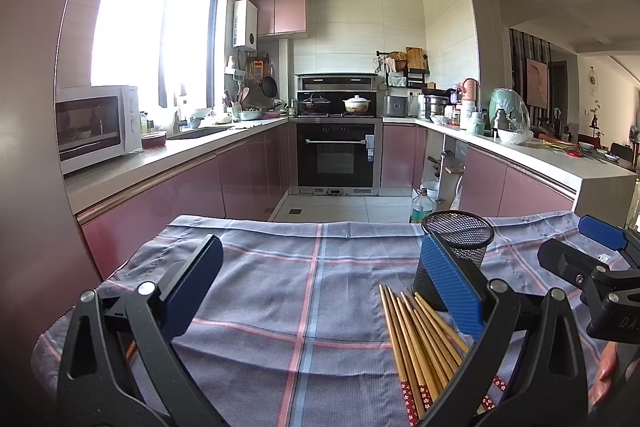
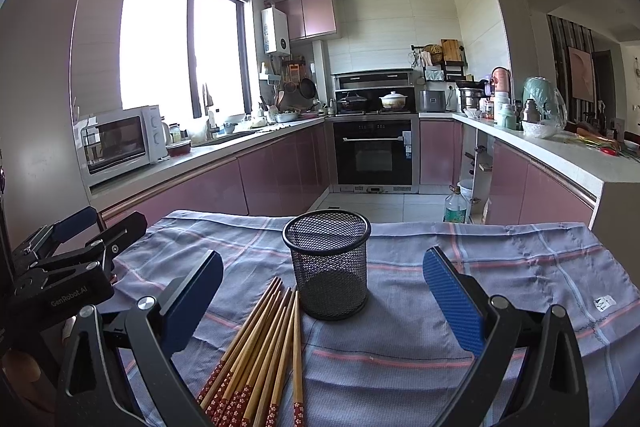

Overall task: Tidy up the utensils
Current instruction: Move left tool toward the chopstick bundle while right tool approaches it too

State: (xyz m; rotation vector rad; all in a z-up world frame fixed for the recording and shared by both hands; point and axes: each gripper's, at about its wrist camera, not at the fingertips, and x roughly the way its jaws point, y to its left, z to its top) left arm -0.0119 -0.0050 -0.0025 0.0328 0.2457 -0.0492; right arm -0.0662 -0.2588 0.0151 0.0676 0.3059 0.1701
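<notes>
Several bamboo chopsticks (image 2: 260, 355) with red patterned ends lie in a loose bundle on the checked cloth (image 2: 400, 347), just in front and left of an upright, empty black mesh cup (image 2: 328, 263). My right gripper (image 2: 322, 295) is open and empty, its blue fingers either side of the cup and chopsticks, above the cloth. My left gripper (image 1: 320, 291) is open and empty; the chopsticks (image 1: 420, 343) lie near its right finger, with the mesh cup (image 1: 458, 247) behind that finger. Each gripper shows at the edge of the other's view.
The cloth (image 1: 280, 287) covers a small table. Beyond its far edge is a kitchen floor with a plastic bottle (image 2: 456, 207), pink cabinets, an oven (image 2: 374, 151), and a microwave (image 2: 120, 143) on the left counter.
</notes>
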